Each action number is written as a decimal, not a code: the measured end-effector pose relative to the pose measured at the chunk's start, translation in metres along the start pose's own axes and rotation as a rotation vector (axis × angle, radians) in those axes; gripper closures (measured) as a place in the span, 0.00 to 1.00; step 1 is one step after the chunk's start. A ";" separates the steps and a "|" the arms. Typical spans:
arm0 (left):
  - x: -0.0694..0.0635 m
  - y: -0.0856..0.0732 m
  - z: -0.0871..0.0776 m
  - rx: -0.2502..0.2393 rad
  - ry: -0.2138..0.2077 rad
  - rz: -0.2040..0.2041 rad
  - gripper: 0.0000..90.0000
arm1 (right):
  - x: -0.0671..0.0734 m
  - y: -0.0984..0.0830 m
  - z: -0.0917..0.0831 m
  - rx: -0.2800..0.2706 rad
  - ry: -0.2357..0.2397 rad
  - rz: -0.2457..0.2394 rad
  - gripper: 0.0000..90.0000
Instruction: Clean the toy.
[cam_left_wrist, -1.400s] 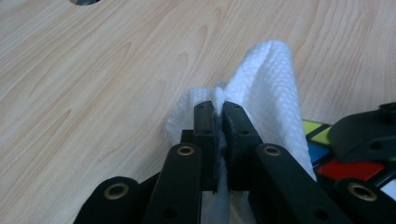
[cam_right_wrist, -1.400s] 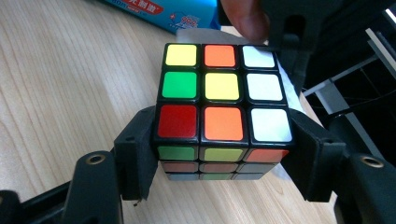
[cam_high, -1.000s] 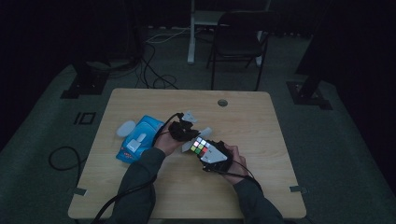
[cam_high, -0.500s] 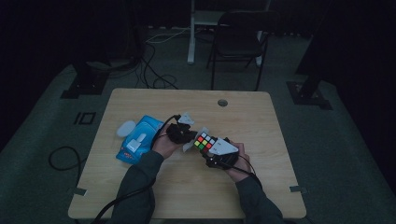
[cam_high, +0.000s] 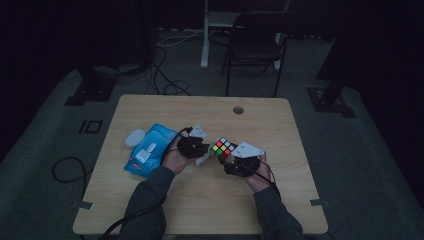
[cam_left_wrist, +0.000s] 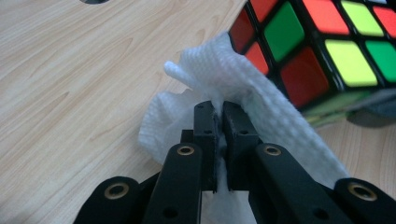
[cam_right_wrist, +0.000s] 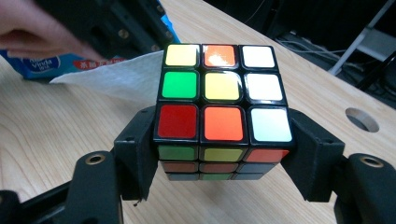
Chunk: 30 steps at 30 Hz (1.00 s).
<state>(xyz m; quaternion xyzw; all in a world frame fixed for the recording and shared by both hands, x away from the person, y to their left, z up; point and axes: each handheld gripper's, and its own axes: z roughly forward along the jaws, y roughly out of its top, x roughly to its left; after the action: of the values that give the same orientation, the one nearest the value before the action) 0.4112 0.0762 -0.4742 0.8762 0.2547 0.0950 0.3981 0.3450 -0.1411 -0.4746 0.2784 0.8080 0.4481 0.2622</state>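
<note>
High view: person at wooden table (cam_high: 150, 200), both hands near centre. Right gripper (cam_high: 239, 161) holds a scrambled puzzle cube (cam_high: 223, 148) just above the tabletop; left gripper (cam_high: 202, 152) sits right beside it w/ a white wipe (cam_high: 203, 159) pressed toward the cube's left side. A blue wipes pack (cam_high: 149, 155) lies to the left, a small white object (cam_high: 134, 137) beside it, well clear of the work.

Right gripper view: jaws clamp the cube (cam_right_wrist: 223, 107) by two opposite sides at its lower layers, top face toward the lens. Firm grip, nothing slack. Wipe (cam_right_wrist: 116, 77) touches the cube's left face.

Left gripper view: jaws closed almost fully, pinching a bunched fold of the wipe (cam_left_wrist: 243, 98); the cloth fans out past the tips and lies against the cube (cam_left_wrist: 322, 46).

Step in hand, as I read it: wiping the cube. To do it well, keep the right grip steady so layers don't twist, drag the wipe flat across one face at a time w/ light pressure, and let the cloth rather than the bare jaw tips meet the stickers. Turn the cube btw passes.

Hard to tell: cube's underside and far faces are hidden; how much of the wipe sits behind the cube is unclear; the high view is dim, so the small white object can't be identified.
</note>
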 end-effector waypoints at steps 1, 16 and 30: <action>0.000 -0.001 0.000 0.004 0.000 0.004 0.96 | -0.001 0.000 0.000 0.000 0.001 0.009 0.38; -0.002 -0.007 0.000 -0.005 0.024 -0.009 0.96 | -0.010 0.004 -0.001 -0.016 0.011 0.114 0.38; -0.009 -0.006 0.004 -0.004 0.026 0.013 0.96 | -0.014 0.006 0.001 -0.038 0.032 0.185 0.38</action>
<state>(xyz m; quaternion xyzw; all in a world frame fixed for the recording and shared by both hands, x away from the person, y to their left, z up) 0.4025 0.0720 -0.4813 0.8758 0.2536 0.1094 0.3958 0.3568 -0.1468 -0.4673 0.3397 0.7743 0.4901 0.2120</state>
